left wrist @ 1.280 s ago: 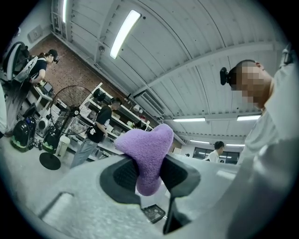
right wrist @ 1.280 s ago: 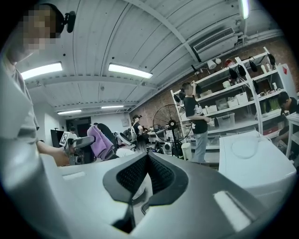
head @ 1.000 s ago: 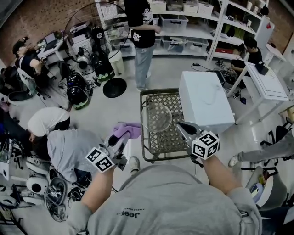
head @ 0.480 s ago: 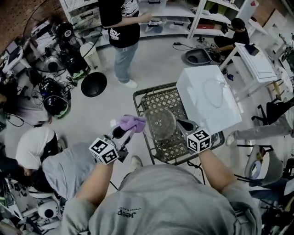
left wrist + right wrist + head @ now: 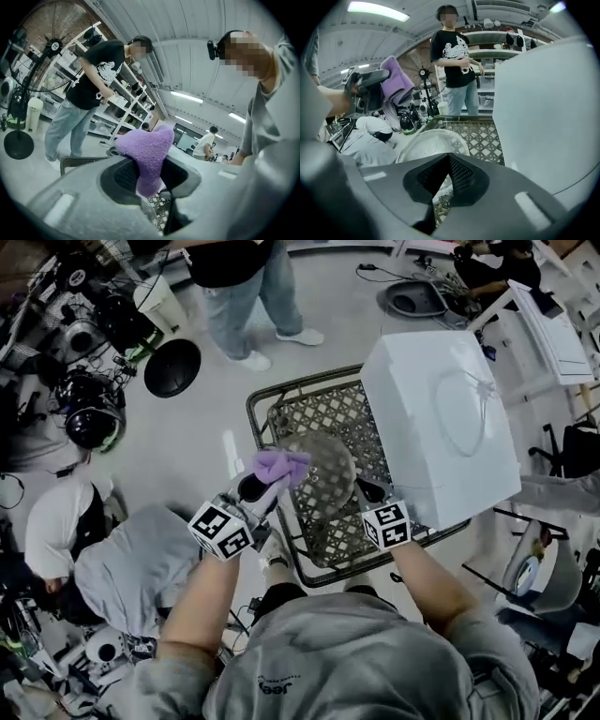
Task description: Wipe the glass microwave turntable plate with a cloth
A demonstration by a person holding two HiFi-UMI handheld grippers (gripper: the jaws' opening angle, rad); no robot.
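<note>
The round glass turntable plate is held above the metal lattice cart. My right gripper is shut on the plate's near right rim; in the right gripper view the plate runs into the closed jaws of that gripper. My left gripper is shut on a purple cloth, which sits at the plate's left rim; I cannot tell if they touch. In the left gripper view the cloth sticks up between the jaws, with the plate's rim below it. The right gripper view shows the cloth up left of the plate.
A white microwave stands on the cart's right side, close to my right gripper. A person in a black T-shirt stands beyond the cart. Another person crouches at my left. A fan base and gear lie on the floor.
My left gripper has carried the cloth rightward, from beside the cart to the plate's left rim. My right gripper keeps hold of the plate. The head view has tipped downward.
</note>
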